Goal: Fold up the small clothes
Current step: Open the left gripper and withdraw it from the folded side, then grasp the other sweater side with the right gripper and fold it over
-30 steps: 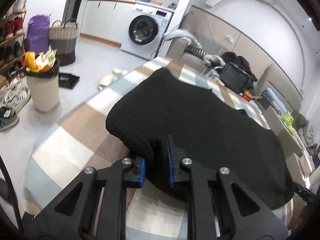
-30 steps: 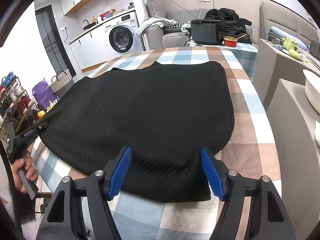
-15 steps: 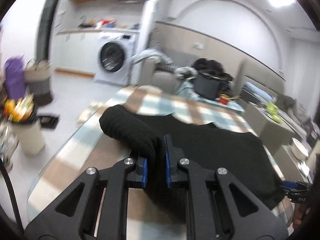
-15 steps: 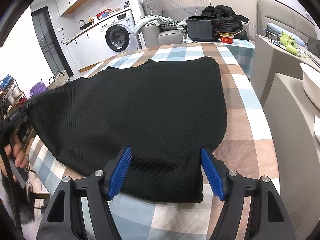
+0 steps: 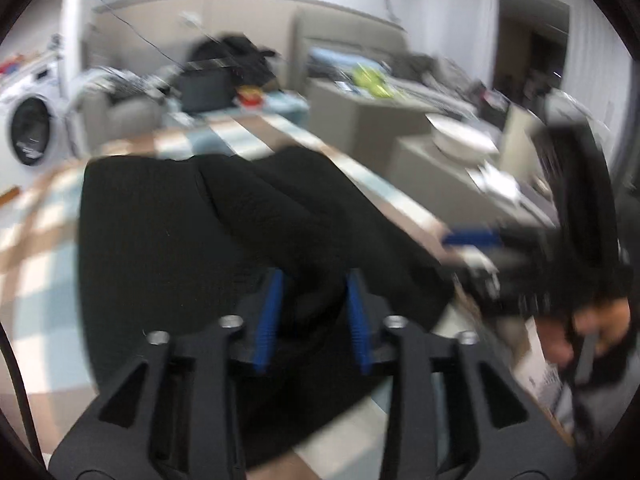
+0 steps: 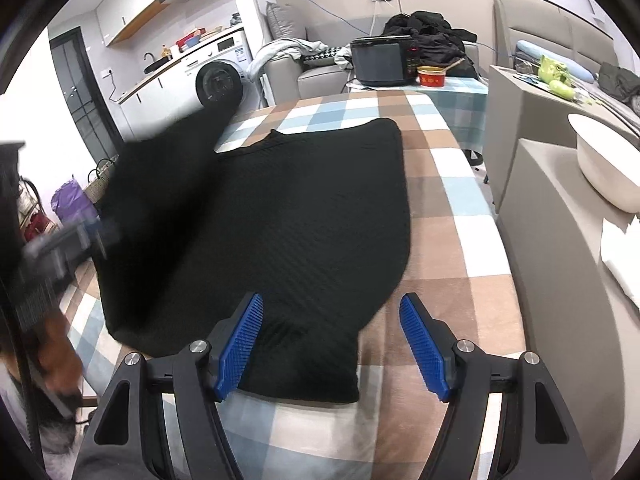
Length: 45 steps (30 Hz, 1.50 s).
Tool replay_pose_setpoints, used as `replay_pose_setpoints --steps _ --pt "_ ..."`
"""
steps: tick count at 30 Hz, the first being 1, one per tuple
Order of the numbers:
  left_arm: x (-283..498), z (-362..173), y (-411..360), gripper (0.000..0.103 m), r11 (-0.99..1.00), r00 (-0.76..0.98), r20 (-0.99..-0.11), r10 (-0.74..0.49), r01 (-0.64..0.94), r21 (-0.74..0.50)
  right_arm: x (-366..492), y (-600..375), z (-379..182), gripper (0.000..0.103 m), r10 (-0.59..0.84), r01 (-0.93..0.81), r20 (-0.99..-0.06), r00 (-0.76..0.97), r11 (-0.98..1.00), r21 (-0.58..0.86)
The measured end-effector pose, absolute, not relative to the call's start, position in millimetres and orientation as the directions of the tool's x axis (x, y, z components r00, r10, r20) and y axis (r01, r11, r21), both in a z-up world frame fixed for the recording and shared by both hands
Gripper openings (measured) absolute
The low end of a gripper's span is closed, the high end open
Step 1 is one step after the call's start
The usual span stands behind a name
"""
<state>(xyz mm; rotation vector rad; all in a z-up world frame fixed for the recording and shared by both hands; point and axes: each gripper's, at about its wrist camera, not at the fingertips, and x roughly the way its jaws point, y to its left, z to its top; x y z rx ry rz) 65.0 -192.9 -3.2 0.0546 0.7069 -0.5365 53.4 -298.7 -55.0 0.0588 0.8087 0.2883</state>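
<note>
Black knitted garment [image 6: 304, 216] lies on the checked tablecloth [image 6: 448, 240]; left gripper [image 5: 314, 312] is opening around its fold, while right gripper [image 6: 332, 344] hovers released over its near edge.

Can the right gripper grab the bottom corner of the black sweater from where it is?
Probably yes. The right gripper is open, and the near corner of the black sweater lies flat on the checked tablecloth partly between its fingers, with nothing in the way.

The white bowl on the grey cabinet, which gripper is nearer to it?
Right. The right gripper hovers open near the table edge beside the white bowl; the left gripper, jaws opening around the black garment, is across the table.
</note>
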Motion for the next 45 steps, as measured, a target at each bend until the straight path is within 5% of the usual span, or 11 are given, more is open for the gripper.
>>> replay_pose_setpoints --steps 3,9,17,30,40,43,45 --pt "61 -10 -184 0.068 0.885 0.642 -0.642 -0.419 0.448 -0.129 54 -302 -55 0.072 0.276 -0.225 -0.706 0.652 0.960 0.168" --pt "49 -10 -123 0.074 0.930 0.689 -0.632 -0.354 0.332 -0.159 53 -295 -50 0.072 0.324 -0.252 -0.691 0.646 0.945 0.208" --pt "48 -26 -32 0.074 0.965 0.706 -0.658 -0.262 0.170 -0.202 57 -253 -47 0.072 0.424 -0.377 -0.688 0.590 0.897 0.230" --pt "53 -49 -27 0.079 0.977 0.679 -0.704 -0.209 0.108 -0.186 96 -217 -64 0.072 0.495 -0.538 -0.777 0.390 0.807 0.244" --pt "50 -56 -38 0.080 0.975 0.661 -0.717 -0.221 0.136 -0.176 84 -190 -72 0.072 0.386 -0.650 -0.828 0.406 0.759 0.035" --pt "47 -57 -41 0.081 0.971 0.652 -0.719 -0.241 0.153 -0.186 83 -187 -75 0.052 0.371 -0.684 -0.830 0.416 0.730 -0.017" --pt "47 -57 -42 0.081 0.970 0.647 -0.724 -0.241 0.151 -0.188 81 -183 -75 0.023 0.352 -0.706 -0.836 0.421 0.706 -0.058"
